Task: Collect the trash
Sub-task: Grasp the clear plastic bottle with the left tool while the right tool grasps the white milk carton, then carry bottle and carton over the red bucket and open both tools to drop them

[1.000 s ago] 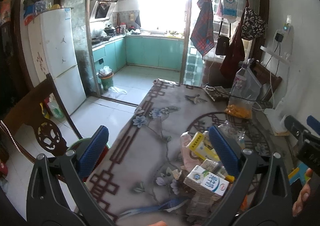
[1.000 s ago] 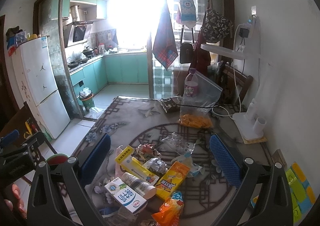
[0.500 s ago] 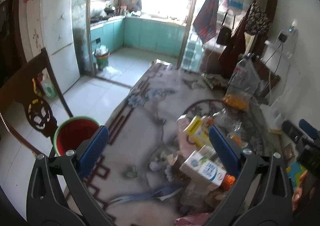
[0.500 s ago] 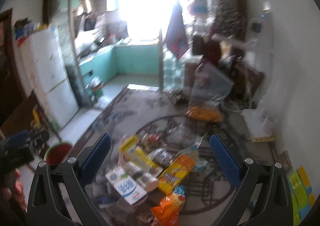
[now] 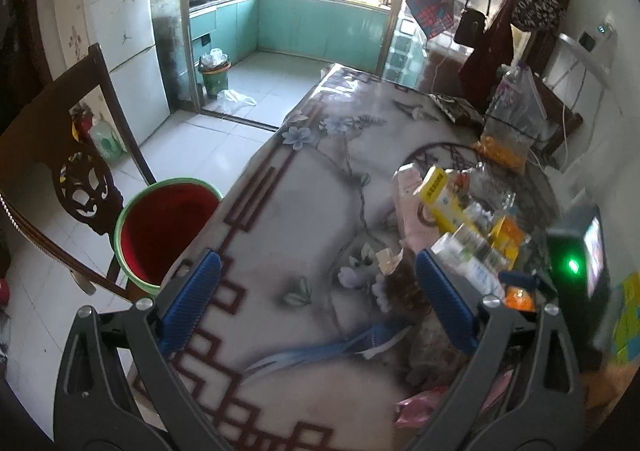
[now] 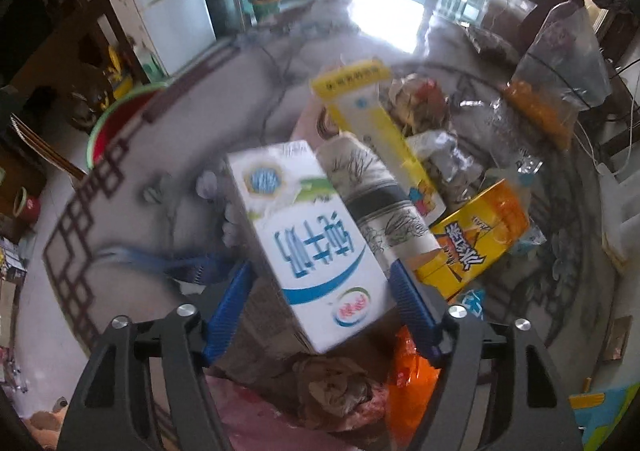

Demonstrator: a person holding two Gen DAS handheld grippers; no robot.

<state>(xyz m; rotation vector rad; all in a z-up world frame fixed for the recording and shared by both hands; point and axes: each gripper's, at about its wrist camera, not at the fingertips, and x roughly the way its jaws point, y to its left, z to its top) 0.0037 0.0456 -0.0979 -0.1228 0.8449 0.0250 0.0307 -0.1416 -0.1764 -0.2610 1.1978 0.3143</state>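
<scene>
A pile of trash lies on the patterned tablecloth (image 5: 304, 211): a white and blue milk carton (image 6: 308, 235), a yellow box (image 6: 372, 119), a paper cup (image 6: 380, 203), an orange juice box (image 6: 480, 235) and wrappers. My right gripper (image 6: 320, 307) has its blue pads on either side of the milk carton, closed in against it. My left gripper (image 5: 316, 303) is open and empty above the table's left part. A red bucket with a green rim (image 5: 164, 227) stands on the floor left of the table; it also shows in the right wrist view (image 6: 116, 123).
A dark wooden chair (image 5: 68, 155) stands beside the bucket. A plastic bag with orange contents (image 5: 508, 131) sits at the table's far right. A white fridge (image 5: 120, 31) and a kitchen doorway lie beyond. A small bin (image 5: 214, 73) stands in the kitchen.
My right gripper has dropped down onto the pile and narrowed around the milk carton. My left gripper has tilted down and left, bringing the red bucket into view.
</scene>
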